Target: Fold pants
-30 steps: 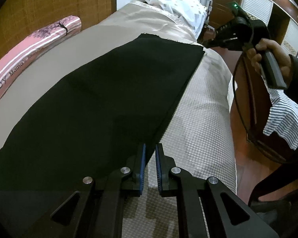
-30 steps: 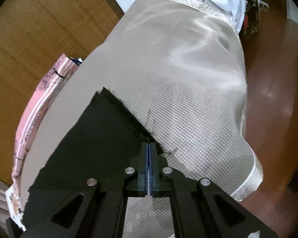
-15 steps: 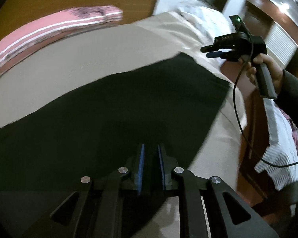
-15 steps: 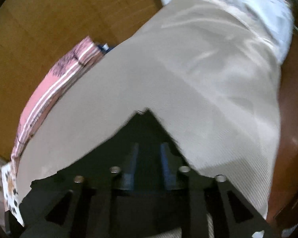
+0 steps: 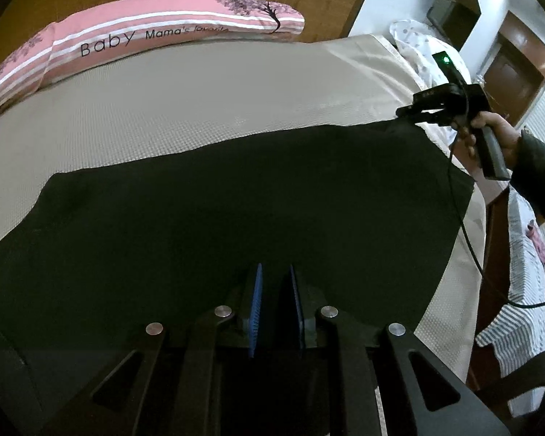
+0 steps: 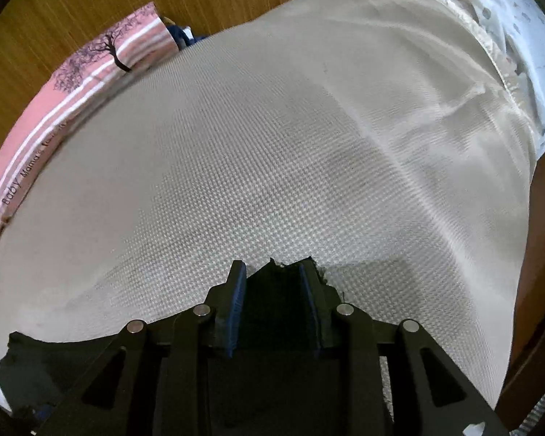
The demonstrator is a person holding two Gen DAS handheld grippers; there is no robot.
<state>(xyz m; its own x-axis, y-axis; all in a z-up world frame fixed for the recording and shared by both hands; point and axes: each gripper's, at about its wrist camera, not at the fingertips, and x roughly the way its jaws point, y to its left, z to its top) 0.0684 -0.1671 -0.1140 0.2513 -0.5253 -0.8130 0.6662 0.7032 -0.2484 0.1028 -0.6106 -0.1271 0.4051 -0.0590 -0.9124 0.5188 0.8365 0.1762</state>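
Observation:
The black pants (image 5: 236, 196) lie flat across the beige bed cover (image 5: 200, 91). My left gripper (image 5: 275, 272) is open, its blue pads apart over the near edge of the pants. My right gripper (image 6: 274, 270) is open above the far corner of the pants (image 6: 283, 272), which shows between its fingers. In the left wrist view the right gripper (image 5: 405, 112) is held by a hand at the pants' far right corner.
A pink striped pillow (image 5: 127, 40) lies along the wooden headboard (image 6: 91, 0). A white dotted pillow (image 6: 519, 18) sits at the bed's far end. A striped cloth (image 5: 523, 290) hangs to the right of the bed edge. A cable (image 5: 468, 236) trails from the right gripper.
The right gripper has opened, letting go of the pants' corner. The left gripper has opened wider and moved over the pants, turning toward the headboard.

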